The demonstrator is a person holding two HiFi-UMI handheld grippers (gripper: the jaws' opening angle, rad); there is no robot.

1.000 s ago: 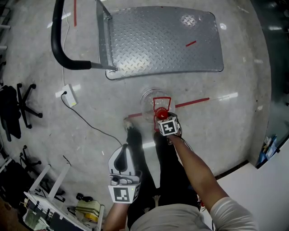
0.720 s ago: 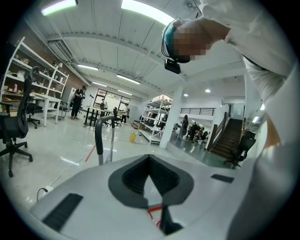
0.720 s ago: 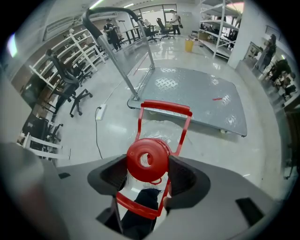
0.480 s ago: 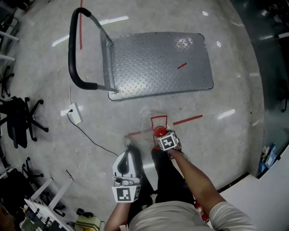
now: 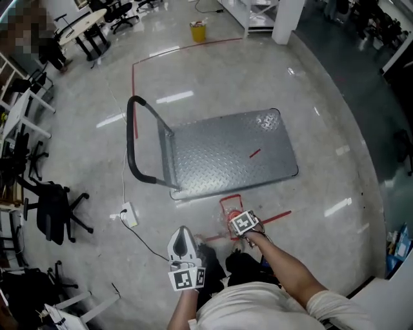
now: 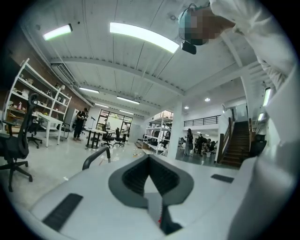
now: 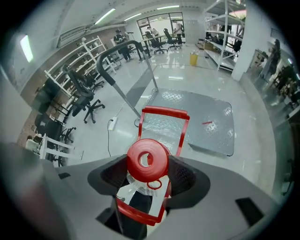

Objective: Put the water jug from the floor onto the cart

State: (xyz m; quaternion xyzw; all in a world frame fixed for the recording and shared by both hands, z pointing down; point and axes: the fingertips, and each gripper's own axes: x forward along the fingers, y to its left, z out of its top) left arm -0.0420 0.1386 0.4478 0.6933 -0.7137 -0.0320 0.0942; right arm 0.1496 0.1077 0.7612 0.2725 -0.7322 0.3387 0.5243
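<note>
My right gripper (image 5: 242, 223) is shut on the neck of the clear water jug (image 5: 231, 207), just under its red cap (image 7: 147, 159). The jug's red carrying frame (image 7: 164, 124) sticks out beyond the jaws. In the head view the jug hangs just in front of the near edge of the cart's steel platform (image 5: 226, 151). The cart's black handle (image 5: 132, 138) rises at its left end. Low in the head view my left gripper (image 5: 183, 234) is shut on nothing. In the left gripper view it (image 6: 149, 157) points out into the room, away from the jug.
A white power strip (image 5: 129, 216) with its cable lies on the floor left of the cart. Black office chairs (image 5: 55, 209) stand further left. Red tape lines (image 5: 274, 216) mark the floor. A yellow bin (image 5: 198, 30) and a white pillar (image 5: 287, 19) stand far beyond the cart.
The head view has pulled back and up, so cart and floor look smaller. The right gripper with the jug has risen and now hangs nearer the cart's near edge. The left gripper stays shut.
</note>
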